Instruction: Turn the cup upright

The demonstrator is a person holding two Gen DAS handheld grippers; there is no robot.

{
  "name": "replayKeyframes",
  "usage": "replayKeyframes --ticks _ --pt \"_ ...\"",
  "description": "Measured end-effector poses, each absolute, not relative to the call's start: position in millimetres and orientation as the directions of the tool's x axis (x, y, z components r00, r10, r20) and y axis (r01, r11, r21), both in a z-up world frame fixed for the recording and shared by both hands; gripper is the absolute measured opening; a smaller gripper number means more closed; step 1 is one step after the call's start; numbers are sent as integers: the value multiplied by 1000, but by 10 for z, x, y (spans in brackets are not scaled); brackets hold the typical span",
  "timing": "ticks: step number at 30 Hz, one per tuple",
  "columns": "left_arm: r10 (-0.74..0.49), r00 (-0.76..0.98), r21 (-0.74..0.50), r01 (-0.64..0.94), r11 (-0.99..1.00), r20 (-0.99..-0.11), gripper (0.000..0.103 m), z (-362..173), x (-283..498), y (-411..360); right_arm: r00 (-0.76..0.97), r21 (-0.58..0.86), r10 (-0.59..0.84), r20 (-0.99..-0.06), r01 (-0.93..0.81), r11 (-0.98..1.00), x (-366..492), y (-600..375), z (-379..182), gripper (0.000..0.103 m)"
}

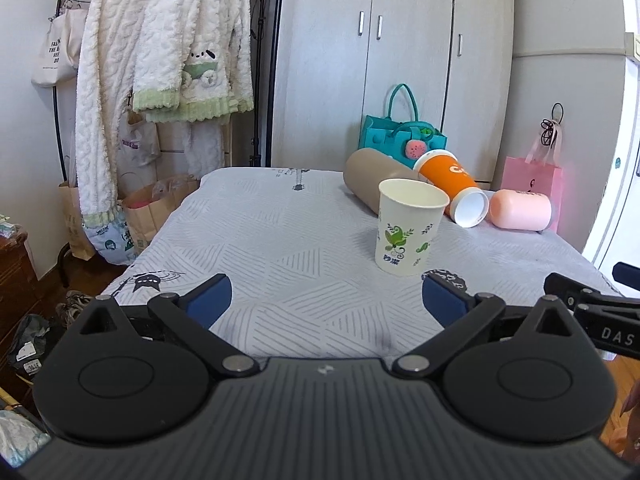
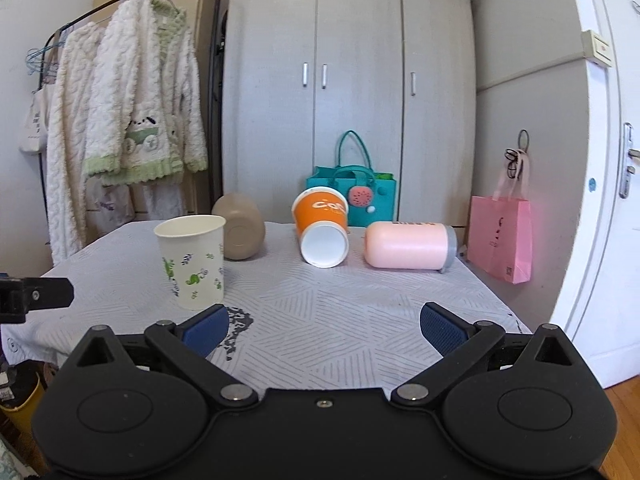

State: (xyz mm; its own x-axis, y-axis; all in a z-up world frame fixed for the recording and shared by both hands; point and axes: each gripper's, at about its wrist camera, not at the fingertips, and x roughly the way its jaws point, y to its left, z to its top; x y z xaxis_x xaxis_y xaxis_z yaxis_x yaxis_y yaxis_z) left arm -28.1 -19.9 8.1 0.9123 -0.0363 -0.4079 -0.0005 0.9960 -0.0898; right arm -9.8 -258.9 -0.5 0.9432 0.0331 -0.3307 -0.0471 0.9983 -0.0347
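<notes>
Cup: white paper cup with green leaf print (image 1: 410,230) (image 2: 194,260) stands upright, mouth up, on the grey patterned cloth covering the counter (image 1: 280,248) (image 2: 340,312); nothing touches it.
Left hand-held gripper (image 1: 326,298): jaws spread wide, blue pads (image 1: 210,300) empty; cup sits ahead and toward its right finger, apart from it.
Right hand-held gripper (image 2: 324,330): jaws spread wide, blue pads (image 2: 442,330) empty; cup lies just beyond its left finger, not between the fingers.
Orange cup: orange paper cup with white interior (image 1: 454,184) (image 2: 322,226) lies on its side behind the white cup, open mouth facing the cameras.
Tan container: tan cylindrical container (image 1: 370,174) (image 2: 240,226) lies on its side, left of the orange cup, directly behind the white cup in the right wrist view.
Pink container: pale pink cylindrical bottle (image 1: 520,210) (image 2: 408,246) lies on its side, right of the orange cup.
Behind counter: teal felt handbag (image 1: 400,136) (image 2: 354,190); pink paper gift bag (image 1: 532,176) (image 2: 502,236) on the right.
Far: grey wardrobe (image 1: 400,60) (image 2: 348,80); white fleece garments with green trim (image 1: 168,52) (image 2: 128,128) hang on a rack at left.
</notes>
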Motion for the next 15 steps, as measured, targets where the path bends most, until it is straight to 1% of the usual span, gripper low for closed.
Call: replayKeyframes --ticks 8,15 --pt "-22 910 -77 -11 997 -414 103 27 -257 -209 937 -50 -18 -349 0 999 -29 -2584 -78 103" --pt "-11 911 -71 -20 997 -413 103 27 -255 -177 937 -54 -18 -348 -1 999 -20 -2581 -84 103"
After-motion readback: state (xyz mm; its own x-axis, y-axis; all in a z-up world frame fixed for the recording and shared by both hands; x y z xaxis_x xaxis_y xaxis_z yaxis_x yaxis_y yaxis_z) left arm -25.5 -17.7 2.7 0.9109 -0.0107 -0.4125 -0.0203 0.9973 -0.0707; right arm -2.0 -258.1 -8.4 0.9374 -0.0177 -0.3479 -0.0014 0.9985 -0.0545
